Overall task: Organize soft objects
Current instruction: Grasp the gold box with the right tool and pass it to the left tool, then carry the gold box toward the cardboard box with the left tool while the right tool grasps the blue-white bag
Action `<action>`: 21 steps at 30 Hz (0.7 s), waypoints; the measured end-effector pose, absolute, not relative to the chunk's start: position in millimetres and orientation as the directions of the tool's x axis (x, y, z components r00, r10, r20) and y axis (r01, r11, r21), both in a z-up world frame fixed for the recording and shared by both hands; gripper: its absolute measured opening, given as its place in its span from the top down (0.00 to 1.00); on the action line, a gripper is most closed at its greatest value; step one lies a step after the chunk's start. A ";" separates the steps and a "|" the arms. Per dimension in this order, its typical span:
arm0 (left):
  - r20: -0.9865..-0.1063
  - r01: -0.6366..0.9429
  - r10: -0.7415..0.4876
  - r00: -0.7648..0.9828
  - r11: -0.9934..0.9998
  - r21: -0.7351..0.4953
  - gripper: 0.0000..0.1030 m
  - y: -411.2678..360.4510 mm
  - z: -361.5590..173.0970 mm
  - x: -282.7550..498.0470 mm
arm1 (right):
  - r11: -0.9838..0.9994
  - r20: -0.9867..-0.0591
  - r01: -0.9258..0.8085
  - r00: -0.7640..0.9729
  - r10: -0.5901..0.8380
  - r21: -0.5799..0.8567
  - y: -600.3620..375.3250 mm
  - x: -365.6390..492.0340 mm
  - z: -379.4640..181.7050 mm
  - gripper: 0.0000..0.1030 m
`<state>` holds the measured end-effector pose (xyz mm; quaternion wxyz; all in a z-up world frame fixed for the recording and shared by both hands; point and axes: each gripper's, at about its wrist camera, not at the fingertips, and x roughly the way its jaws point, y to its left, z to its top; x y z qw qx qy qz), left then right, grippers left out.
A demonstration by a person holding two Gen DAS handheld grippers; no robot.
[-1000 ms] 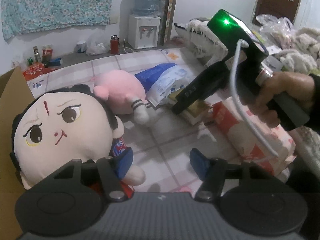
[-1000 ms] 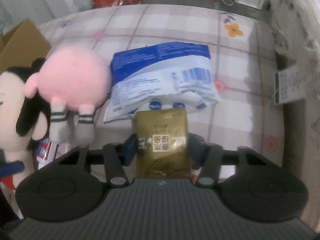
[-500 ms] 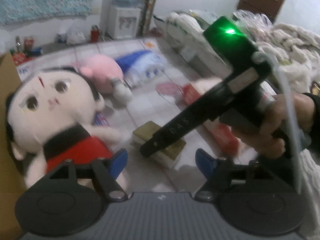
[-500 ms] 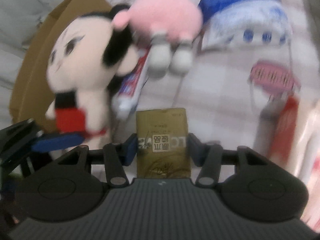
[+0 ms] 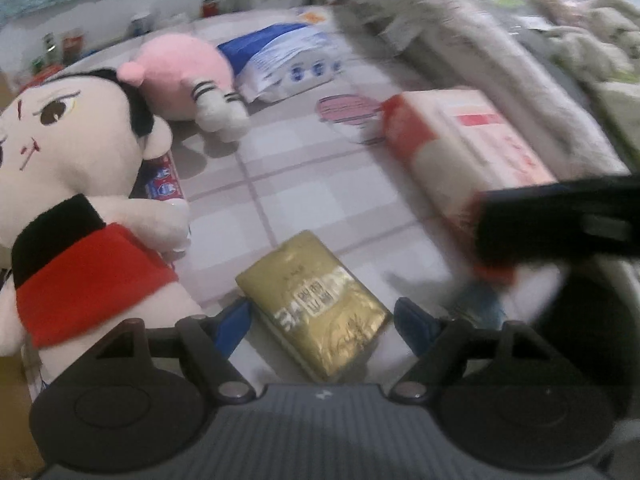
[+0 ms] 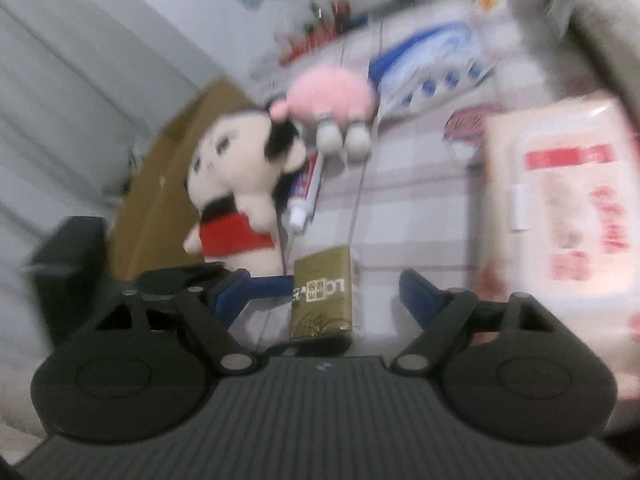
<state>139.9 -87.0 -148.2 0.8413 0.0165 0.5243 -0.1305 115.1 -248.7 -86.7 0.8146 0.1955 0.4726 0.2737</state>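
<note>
A gold packet (image 5: 316,308) lies flat on the checked cover (image 5: 328,200), near the cover's front edge, and both grippers frame it. The left gripper (image 5: 322,320) points down at it with its jaws opening; the packet sits between the blue fingers (image 5: 230,322) but they stand clear of its sides. The right gripper (image 6: 326,294) has its jaws opening too, and the same packet (image 6: 323,294) shows in the gap between them, nearer the left finger, though the blur hides whether that finger touches it. Just left of the packet lies a doll (image 5: 68,184) with black hair and a red top, close to the cover's left edge and beside a cardboard box (image 6: 168,168). A toothpaste tube (image 6: 308,192) pokes out from under the doll. Behind the doll rests a pink plush toy (image 5: 182,76) with striped legs, and just beyond it, toward the far edge, a blue and white pack (image 5: 286,60). A red and white tissue pack (image 5: 460,148) lies along the cover's right side.
</note>
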 end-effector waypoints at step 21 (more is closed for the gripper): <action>-0.701 0.116 -0.253 0.666 0.964 -0.238 0.35 -11.7 -59.7 121.6 | 0.690 -0.555 -0.089 0.524 0.646 0.719 -295.1 235.6 -52.8 0.05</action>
